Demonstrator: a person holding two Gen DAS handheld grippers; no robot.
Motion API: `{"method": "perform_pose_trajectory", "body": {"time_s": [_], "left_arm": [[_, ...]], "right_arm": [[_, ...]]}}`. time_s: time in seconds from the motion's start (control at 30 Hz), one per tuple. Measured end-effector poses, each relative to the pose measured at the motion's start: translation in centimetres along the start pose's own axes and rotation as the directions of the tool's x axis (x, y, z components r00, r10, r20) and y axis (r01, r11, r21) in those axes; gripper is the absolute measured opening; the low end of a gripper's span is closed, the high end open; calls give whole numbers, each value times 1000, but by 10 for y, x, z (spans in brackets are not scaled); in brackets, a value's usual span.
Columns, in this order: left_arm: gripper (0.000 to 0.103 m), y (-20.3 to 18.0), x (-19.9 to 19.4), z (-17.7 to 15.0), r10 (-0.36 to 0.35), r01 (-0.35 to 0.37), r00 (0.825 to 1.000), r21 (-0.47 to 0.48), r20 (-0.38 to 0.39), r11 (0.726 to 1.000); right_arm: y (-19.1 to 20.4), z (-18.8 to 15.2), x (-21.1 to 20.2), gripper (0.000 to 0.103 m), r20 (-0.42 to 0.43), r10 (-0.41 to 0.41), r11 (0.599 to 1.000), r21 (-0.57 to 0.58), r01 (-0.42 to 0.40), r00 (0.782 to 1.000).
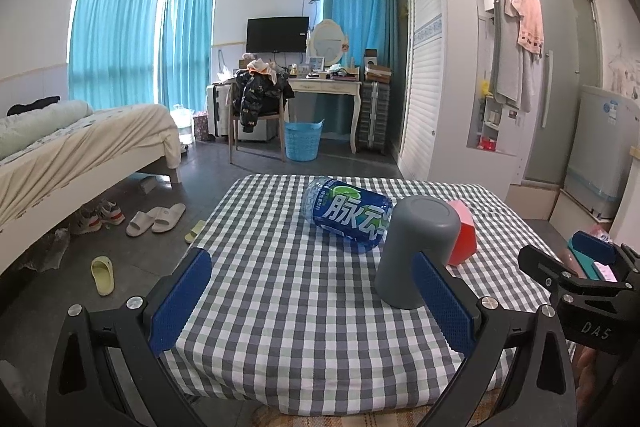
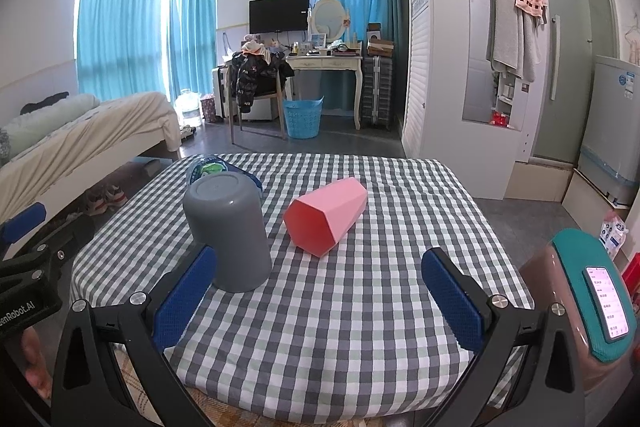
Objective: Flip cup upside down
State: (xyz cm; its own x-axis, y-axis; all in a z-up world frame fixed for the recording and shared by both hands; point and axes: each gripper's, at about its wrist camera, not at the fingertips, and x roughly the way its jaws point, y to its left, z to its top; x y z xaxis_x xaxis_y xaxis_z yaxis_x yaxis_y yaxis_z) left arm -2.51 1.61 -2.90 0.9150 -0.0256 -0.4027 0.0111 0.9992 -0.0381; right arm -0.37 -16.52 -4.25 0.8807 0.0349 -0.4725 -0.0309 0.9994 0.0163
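Note:
A grey cup (image 1: 416, 251) stands upside down, mouth on the checked tablecloth (image 1: 288, 287); it also shows in the right wrist view (image 2: 230, 233). A pink faceted cup (image 2: 326, 217) lies on its side to the right of it, mouth toward me; the left wrist view shows only a part of it (image 1: 464, 239). My left gripper (image 1: 316, 295) is open and empty, its right finger (image 1: 444, 303) just in front of the grey cup. My right gripper (image 2: 320, 295) is open and empty, its left finger (image 2: 184, 301) close to the grey cup's base.
A blue labelled plastic bottle (image 1: 346, 213) lies on its side behind the grey cup. The table's near edge is just under both grippers. A phone on a teal stand (image 2: 604, 303) is at the right. A bed (image 1: 80, 147), slippers and a desk are beyond.

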Motion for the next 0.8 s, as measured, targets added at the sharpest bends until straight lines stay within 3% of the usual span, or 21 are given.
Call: {"method": "perform_pose_trajectory", "body": {"time_s": [0.8], "left_arm": [[103, -2, 2, -6, 9, -9, 1000, -4, -14, 1000]], "right_arm": [[2, -8, 7, 103, -24, 1, 1000, 2, -1, 1000]]}}
